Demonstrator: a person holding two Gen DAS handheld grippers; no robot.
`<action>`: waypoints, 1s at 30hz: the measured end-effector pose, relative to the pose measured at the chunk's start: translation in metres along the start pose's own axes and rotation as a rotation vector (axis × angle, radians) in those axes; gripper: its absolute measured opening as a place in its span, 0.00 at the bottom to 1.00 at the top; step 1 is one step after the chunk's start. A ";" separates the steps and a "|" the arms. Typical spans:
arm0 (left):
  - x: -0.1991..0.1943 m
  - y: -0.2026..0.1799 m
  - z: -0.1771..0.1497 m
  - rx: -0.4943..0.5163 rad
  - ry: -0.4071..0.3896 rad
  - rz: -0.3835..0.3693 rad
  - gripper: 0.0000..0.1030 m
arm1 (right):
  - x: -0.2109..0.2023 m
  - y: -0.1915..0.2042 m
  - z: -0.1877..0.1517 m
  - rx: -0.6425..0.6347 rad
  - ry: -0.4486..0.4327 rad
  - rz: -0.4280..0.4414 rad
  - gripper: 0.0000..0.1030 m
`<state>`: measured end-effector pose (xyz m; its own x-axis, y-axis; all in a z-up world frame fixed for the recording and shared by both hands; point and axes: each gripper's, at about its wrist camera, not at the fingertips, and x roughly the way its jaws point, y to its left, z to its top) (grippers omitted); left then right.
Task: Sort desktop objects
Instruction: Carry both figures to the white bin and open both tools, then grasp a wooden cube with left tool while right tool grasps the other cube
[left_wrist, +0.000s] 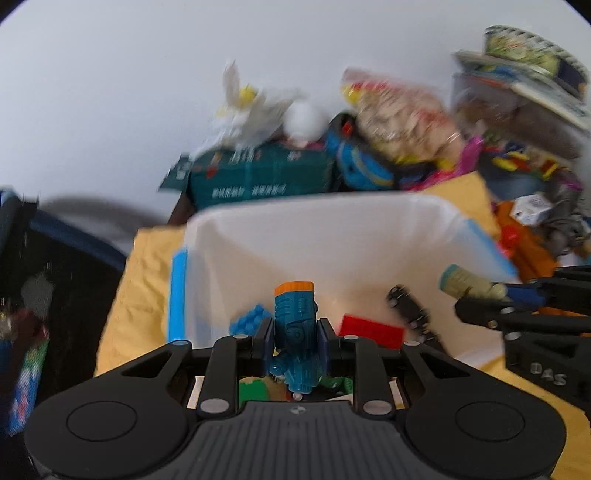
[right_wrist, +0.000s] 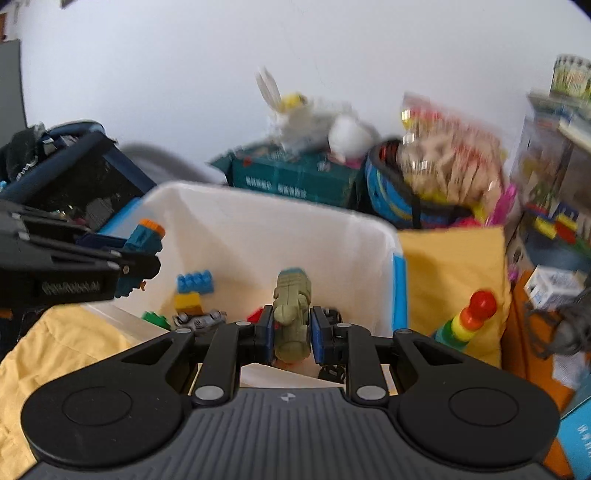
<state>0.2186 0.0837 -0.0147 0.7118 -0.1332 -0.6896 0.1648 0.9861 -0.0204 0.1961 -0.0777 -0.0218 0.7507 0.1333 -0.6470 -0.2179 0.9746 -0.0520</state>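
The left gripper (left_wrist: 295, 334) clamps a blue toy figure with an orange cap (left_wrist: 295, 332) between its fingers; the right gripper (right_wrist: 292, 328) grips an olive-green toy figure (right_wrist: 291, 317). Both hang above the white storage bin (right_wrist: 258, 229), where building bricks (right_wrist: 194, 282) lie, on the yellow-covered desk (right_wrist: 450, 266).

a ridged teal-blue plastic toy with an orange cap (left_wrist: 294, 325) sits between dark blue pads on a black left gripper (left_wrist: 295, 343), and an olive-green ridged plastic toy with a teal tip (right_wrist: 291, 314) between blue pads on a black right gripper (right_wrist: 291, 332). the white plastic bin with light blue handles (right_wrist: 399, 291) holds a blue studded brick (right_wrist: 194, 282), a yellow and brown brick (right_wrist: 187, 303), a green brick (right_wrist: 157, 319) and a flat red brick (left_wrist: 371, 330). the cloth beneath (right_wrist: 454, 277) is plain yellow, and a ring-stacking toy (right_wrist: 467, 321) is banded red, orange, yellow and green.
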 end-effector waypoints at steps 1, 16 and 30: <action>0.005 0.002 -0.003 -0.012 0.016 0.006 0.27 | 0.005 -0.001 -0.001 0.012 0.006 0.008 0.22; -0.092 -0.001 -0.064 -0.004 -0.103 -0.034 0.56 | -0.047 -0.006 -0.023 -0.050 -0.121 0.060 0.39; -0.095 -0.056 -0.192 0.186 0.150 -0.158 0.56 | -0.051 0.030 -0.157 -0.106 0.185 0.129 0.35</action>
<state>0.0109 0.0603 -0.0871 0.5602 -0.2542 -0.7884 0.3984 0.9171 -0.0126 0.0537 -0.0838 -0.1101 0.5876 0.2103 -0.7813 -0.3760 0.9260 -0.0335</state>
